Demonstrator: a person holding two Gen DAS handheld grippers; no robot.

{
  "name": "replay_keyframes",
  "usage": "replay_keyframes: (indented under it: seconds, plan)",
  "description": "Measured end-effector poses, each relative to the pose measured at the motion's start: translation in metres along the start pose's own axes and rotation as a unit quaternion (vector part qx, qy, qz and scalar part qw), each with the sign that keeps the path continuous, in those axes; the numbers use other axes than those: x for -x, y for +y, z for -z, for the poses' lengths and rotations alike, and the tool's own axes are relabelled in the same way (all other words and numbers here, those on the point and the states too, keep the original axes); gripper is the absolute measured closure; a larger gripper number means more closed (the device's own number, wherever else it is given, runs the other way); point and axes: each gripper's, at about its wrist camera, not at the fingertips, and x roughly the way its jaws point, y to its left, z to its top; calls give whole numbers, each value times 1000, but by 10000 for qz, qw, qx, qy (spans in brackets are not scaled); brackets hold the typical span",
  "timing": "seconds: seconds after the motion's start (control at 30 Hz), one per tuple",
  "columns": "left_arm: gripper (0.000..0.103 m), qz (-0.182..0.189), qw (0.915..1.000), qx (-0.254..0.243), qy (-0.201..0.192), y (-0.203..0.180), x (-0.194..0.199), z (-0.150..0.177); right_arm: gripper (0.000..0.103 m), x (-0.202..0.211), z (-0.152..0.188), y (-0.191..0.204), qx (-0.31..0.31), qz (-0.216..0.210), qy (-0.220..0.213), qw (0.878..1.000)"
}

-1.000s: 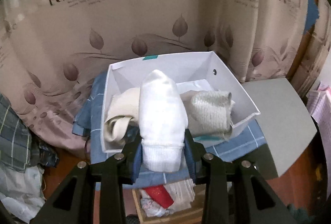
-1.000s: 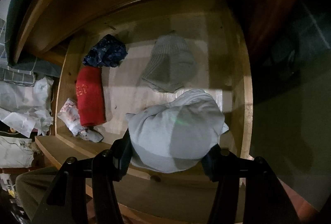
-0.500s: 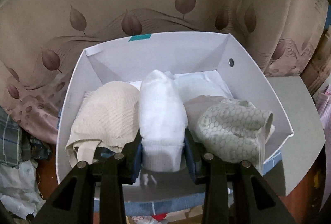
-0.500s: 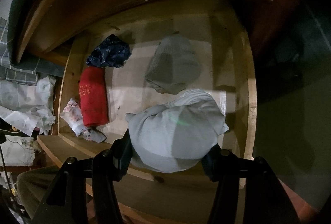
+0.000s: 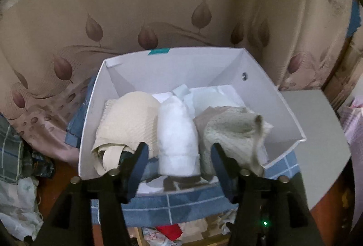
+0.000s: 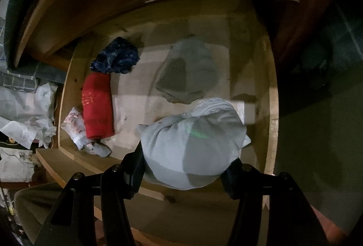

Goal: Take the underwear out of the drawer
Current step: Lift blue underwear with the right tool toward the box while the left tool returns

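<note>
Four garments (image 6: 188,71) around right gripper's (image 6: 183,164) bundle (image 6: 192,143).

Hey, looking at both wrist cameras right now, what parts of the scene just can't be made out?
- Left wrist view: floor of the white box, covered by the white roll and the folded pieces beside it.
- Right wrist view: drawer front right corner, hidden behind the grey bundle in the right gripper.
- Right wrist view: print on the red cloth, too small.

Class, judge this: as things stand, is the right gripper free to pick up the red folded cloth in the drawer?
Probably not yet: the right gripper is shut on the pale grey bundle. The red cloth lies uncovered in the drawer.
</note>
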Motion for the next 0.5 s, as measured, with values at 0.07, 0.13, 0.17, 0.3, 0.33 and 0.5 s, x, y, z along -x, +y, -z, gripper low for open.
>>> replay_keyframes:
  seconds: [0.07,0.13,0.17,0.3,0.33,0.5]
  plan:
    - [41,-110,9999,20,-61,2,12,4,49,1,0,0,26,51,-45,10000]
    - [41,-170,9997,76,-172,7,25,10,49,1,0,2,77,117,-80,9999]
    - [41,-245,9994,124,-219,8,31,12,49,1,0,3,100,162,-99,9998]
    - [41,-516,9966,256,-596,18,59,38,49,2,-1,2,106,266,-135,9995]
    - [41,-634,9952,198,-723,18,65,48,49,2,-1,2,99,289,-148,9994]
    - [41,-1390,9853,-128,-987,20,72,104,49,11,-1,3,160,304,-332,9989]
